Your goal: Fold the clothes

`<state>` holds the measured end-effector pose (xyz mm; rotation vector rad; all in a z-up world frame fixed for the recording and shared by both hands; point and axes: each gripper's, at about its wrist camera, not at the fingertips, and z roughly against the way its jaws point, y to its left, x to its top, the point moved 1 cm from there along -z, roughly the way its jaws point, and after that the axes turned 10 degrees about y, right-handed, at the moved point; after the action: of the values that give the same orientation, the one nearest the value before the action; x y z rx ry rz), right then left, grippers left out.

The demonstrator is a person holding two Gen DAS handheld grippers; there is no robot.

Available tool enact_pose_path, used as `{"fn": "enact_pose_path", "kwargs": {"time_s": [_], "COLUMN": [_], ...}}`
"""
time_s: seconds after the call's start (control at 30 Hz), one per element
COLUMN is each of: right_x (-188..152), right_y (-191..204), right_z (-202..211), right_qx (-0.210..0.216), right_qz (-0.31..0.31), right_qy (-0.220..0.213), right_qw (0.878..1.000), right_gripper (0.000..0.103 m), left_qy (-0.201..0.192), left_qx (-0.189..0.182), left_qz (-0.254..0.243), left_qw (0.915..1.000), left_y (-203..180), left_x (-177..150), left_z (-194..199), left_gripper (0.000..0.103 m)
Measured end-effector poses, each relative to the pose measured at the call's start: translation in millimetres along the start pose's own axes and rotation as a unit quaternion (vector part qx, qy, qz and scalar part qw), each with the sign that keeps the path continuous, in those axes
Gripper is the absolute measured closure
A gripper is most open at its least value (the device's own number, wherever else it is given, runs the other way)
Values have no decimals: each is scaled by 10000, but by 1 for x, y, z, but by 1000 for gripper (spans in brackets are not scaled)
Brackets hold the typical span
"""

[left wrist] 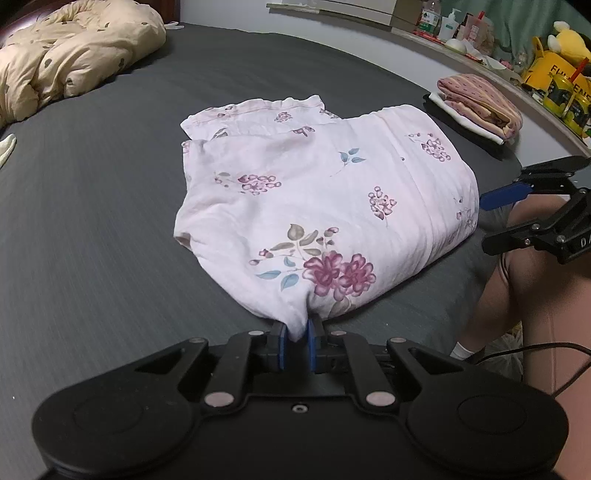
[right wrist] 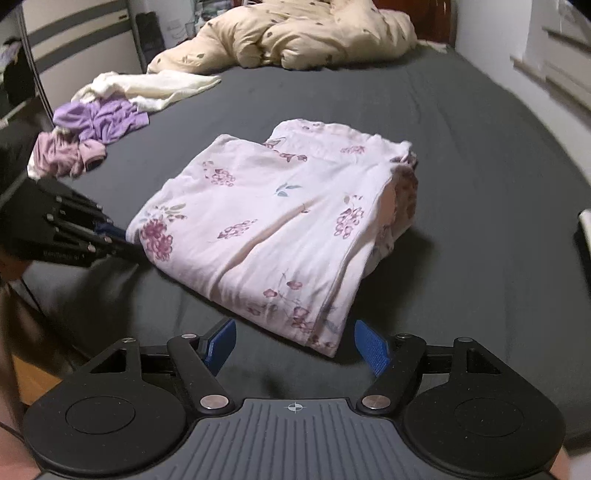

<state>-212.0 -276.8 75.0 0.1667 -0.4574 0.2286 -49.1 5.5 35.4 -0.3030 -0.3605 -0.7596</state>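
Observation:
A pale pink floral garment [left wrist: 317,199] lies folded over on the dark grey bed [left wrist: 110,221]. My left gripper [left wrist: 297,332] is shut on its near corner, the cloth pinched between the blue pads. In the right wrist view the same garment [right wrist: 273,229] lies in front of my right gripper [right wrist: 295,343], whose blue fingers [right wrist: 371,347] stand wide apart. The garment's near corner lies just ahead of them, untouched. From the left edge of that view the left gripper [right wrist: 122,236] reaches the cloth. The right gripper [left wrist: 517,218] also shows at the right of the left wrist view.
A beige quilt [right wrist: 306,33] is heaped at the head of the bed. Loose purple, pink and cream clothes [right wrist: 96,125] lie at the left edge. A folded stack [left wrist: 480,103] sits at the far right beside a cluttered shelf [left wrist: 546,77]. A person's legs [left wrist: 517,288] stand by the bed.

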Motion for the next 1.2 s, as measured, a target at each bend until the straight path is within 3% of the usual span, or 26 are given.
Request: {"fn": "enact_pose_path", "kwargs": {"time_s": [0.07, 0.17, 0.2, 0.33, 0.4, 0.53, 0.57, 0.6, 0.73, 0.93, 1.03, 1.2], "right_x": [-2, -4, -4, -1, 1, 5, 6, 7, 10, 6, -1, -11], "right_y": [0, 0, 1, -3, -10, -24, -27, -29, -29, -15, -19, -1], "right_z": [1, 1, 1, -8, -14, -21, -23, -23, -17, -4, -5, 1], "right_qx": [10, 82, 119, 156, 247, 593, 615, 639, 560, -298, -208, -486], "right_qz": [-18, -29, -21, -86, -224, -460, -502, -498, -166, 727, 694, 1230], "right_qy": [-8, -9, -6, 79, 183, 260, 278, 259, 233, 257, 426, 173], "right_qw": [10000, 10000, 9999, 9998, 9993, 9968, 9965, 9964, 9980, 9966, 9965, 9911], "right_gripper": [32, 54, 56, 58, 75, 84, 95, 97, 101, 103, 103, 102], "left_qy": [-5, -16, -18, -27, -43, -104, -126, -143, -191, -359, -284, -62], "left_qx": [7, 18, 21, 18, 16, 3, -17, -39, -42, 84, 214, 201], "left_qz": [16, 22, 19, 45, 59, 140, 180, 219, 321, 207, 164, 179], "left_qw": [10000, 10000, 10000, 10000, 10000, 9998, 9998, 9997, 9993, 9991, 9992, 9996], "left_y": [0, -1, -1, -1, -1, 1, 2, 3, 4, -3, -5, -2], "left_x": [0, 0, 0, 1, 1, 1, 1, 1, 2, 3, 2, -2], "left_z": [0, 0, 0, 0, 1, 2, 3, 3, 4, 13, 12, 4], "left_gripper": [93, 93, 93, 93, 93, 93, 93, 93, 93, 94, 94, 93]}}
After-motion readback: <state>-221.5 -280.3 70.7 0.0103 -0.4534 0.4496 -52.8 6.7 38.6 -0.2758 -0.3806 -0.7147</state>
